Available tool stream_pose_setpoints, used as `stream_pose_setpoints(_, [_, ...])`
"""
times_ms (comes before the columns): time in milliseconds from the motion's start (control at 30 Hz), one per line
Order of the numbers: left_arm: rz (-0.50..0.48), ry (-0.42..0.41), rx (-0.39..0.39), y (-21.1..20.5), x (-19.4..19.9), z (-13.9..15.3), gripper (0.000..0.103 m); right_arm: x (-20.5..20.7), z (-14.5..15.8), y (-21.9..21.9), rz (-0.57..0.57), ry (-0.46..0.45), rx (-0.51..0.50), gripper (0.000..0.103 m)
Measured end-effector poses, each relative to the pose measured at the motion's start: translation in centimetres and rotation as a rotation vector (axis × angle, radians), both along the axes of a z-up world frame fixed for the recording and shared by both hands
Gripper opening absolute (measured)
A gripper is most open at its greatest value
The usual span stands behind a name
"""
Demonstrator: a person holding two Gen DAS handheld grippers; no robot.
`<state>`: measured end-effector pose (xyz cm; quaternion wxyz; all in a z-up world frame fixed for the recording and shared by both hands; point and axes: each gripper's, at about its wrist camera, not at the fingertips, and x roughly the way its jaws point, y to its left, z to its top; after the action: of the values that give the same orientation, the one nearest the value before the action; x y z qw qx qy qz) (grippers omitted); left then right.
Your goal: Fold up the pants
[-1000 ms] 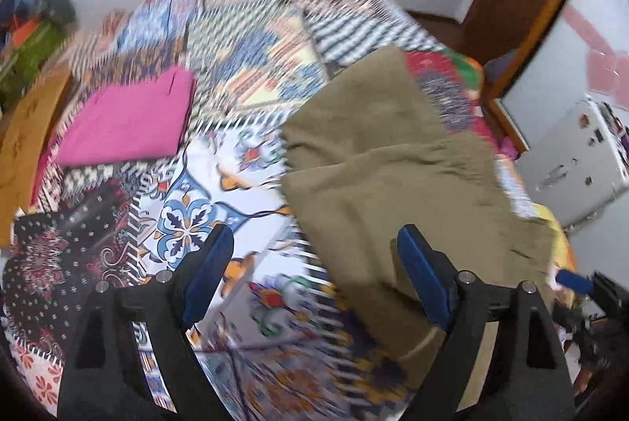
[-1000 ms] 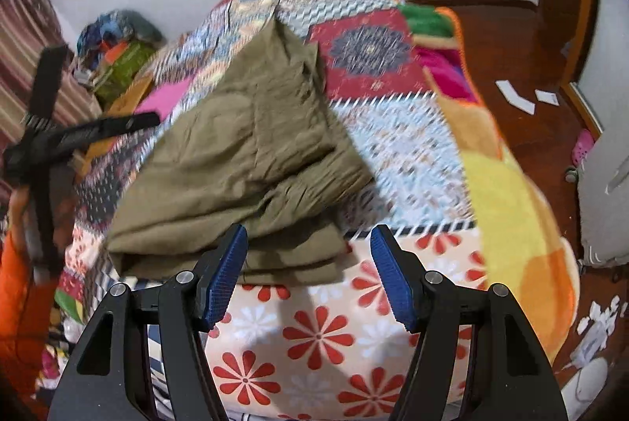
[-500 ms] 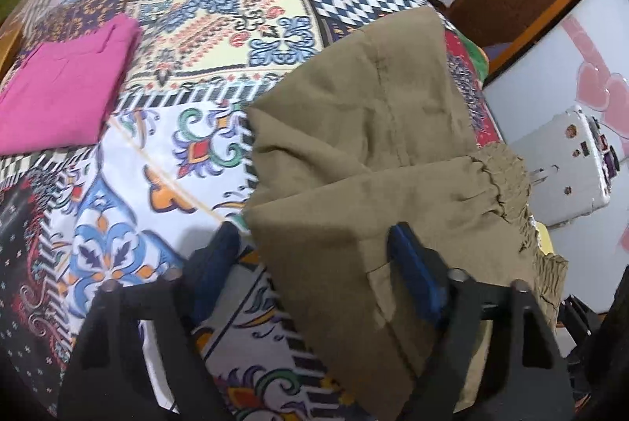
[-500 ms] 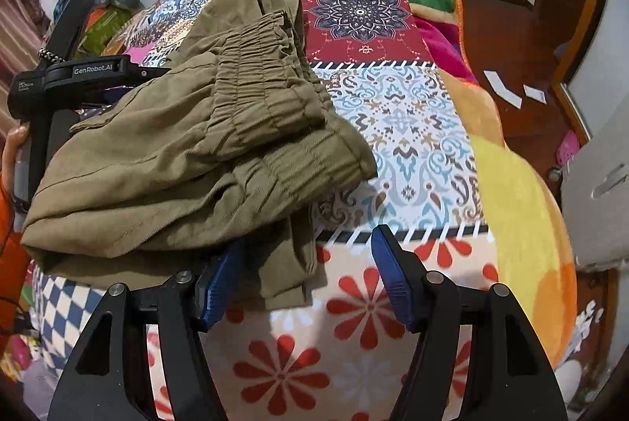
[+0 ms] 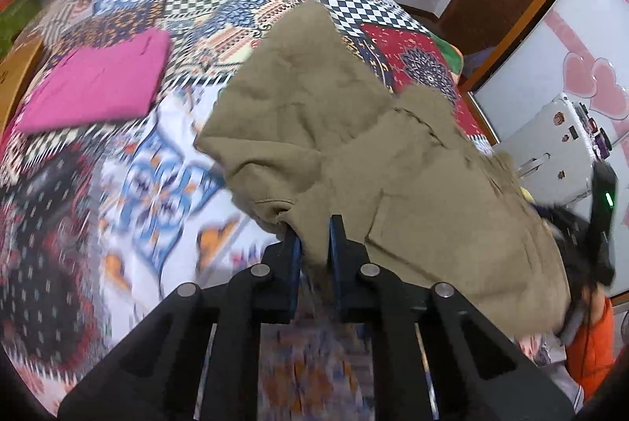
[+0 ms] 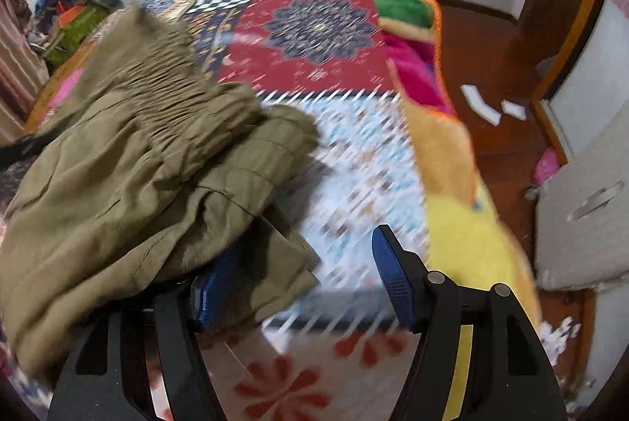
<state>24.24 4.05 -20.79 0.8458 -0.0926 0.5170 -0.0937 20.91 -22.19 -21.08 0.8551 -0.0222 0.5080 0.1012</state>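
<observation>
Olive pants (image 5: 338, 130) — bunched on patchwork bedspread (image 5: 157, 181), beside pink folded garment (image 5: 98, 83).
Left gripper (image 5: 314, 244), wide apart a second ago, now closing on a pinched fabric edge; right gripper (image 6: 302, 275) unchanged — jaws parted, cloth draped over one finger.

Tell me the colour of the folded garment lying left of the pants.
Magenta pink garment, plain; clearest in the left wrist view.

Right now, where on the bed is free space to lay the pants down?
Free: the patchwork blanket between the pink folded garment and the olive pants, and the pale-blue patch right of them. Crowded: both grippers' near edge, under bunched cloth.
</observation>
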Motion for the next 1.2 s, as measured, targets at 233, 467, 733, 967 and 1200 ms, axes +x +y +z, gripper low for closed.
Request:
stream_pose_setpoints(233, [0.033, -0.029, 0.015, -1.0, -6.2, 1.4, 0.012, -1.0, 4.1, -2.6, -0.054, -0.087, 0.019, 0.063])
stream_pose_setpoints(467, [0.053, -0.019, -0.045, -0.4, -9.4, 2.4, 0.014, -4.1, 7.4, -1.8, -0.010, -0.159, 0.065, 0.065])
stream_pose_setpoints(733, [0.113, -0.092, 0.020, 3.1, -11.2, 5.6, 0.014, -5.3, 7.6, 2.4, 0.078, -0.166, 0.104, 0.065])
stream_pose_setpoints(967, [0.086, -0.042, -0.016, 3.9, -6.7, 2.7, 0.016, -4.5, 4.9, 5.7, 0.124, -0.083, 0.123, 0.065])
stream_pose_setpoints(1200, [0.175, 0.029, 0.068, 7.5, -5.9, -2.6, 0.052, -4.7, 3.8, 4.9, 0.121, -0.040, 0.136, 0.065])
